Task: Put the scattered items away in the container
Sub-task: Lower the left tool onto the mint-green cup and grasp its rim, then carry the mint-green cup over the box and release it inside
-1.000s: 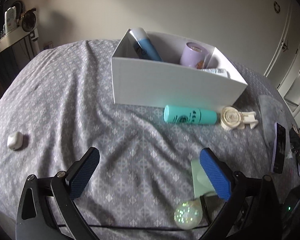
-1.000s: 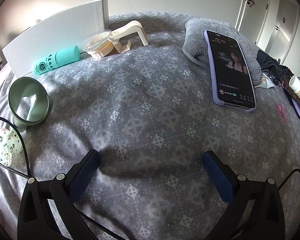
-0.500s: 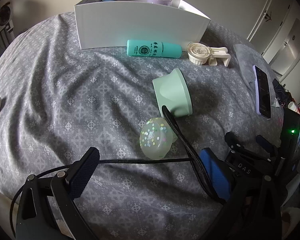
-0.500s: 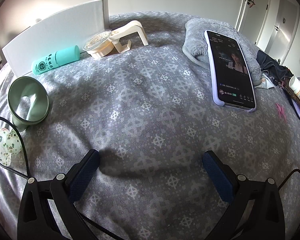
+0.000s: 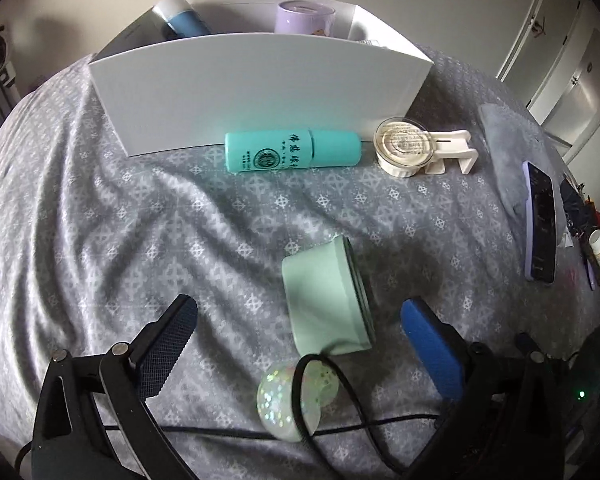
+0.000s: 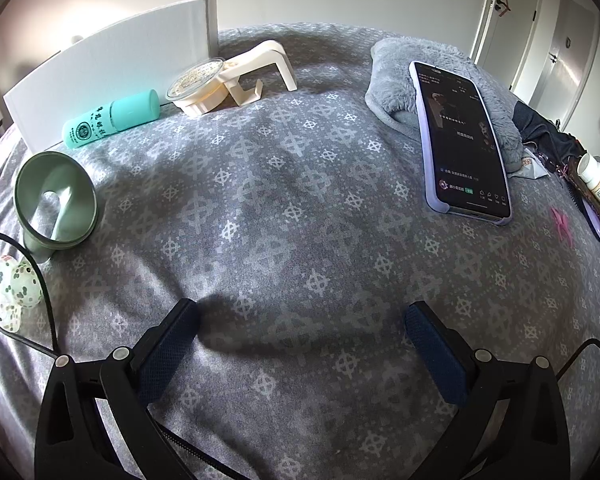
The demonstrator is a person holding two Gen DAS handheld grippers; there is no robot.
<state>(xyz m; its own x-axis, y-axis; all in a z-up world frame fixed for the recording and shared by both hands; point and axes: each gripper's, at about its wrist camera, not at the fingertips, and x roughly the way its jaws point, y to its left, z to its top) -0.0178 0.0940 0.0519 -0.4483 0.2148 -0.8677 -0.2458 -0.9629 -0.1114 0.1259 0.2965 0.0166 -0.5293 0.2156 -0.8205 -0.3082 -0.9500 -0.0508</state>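
Only the left gripper (image 5: 298,340), spread like the right gripper (image 6: 300,340), sees inside the white box (image 5: 260,88).

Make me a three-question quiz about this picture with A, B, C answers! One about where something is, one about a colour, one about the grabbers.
1. Where is the teal tube?
A. inside the box
B. on the bed by the box
C. on the phone

2. What colour is the phone case?
A. purple
B. red
C. black

3. How is the left gripper?
A. shut on the cup
B. shut on nothing
C. open

Answers: 1 B, the tube lies along the box's front wall. 2 A, a lilac edge rims the screen. 3 C, its pads stand wide apart on either side of the green cup, not touching it.
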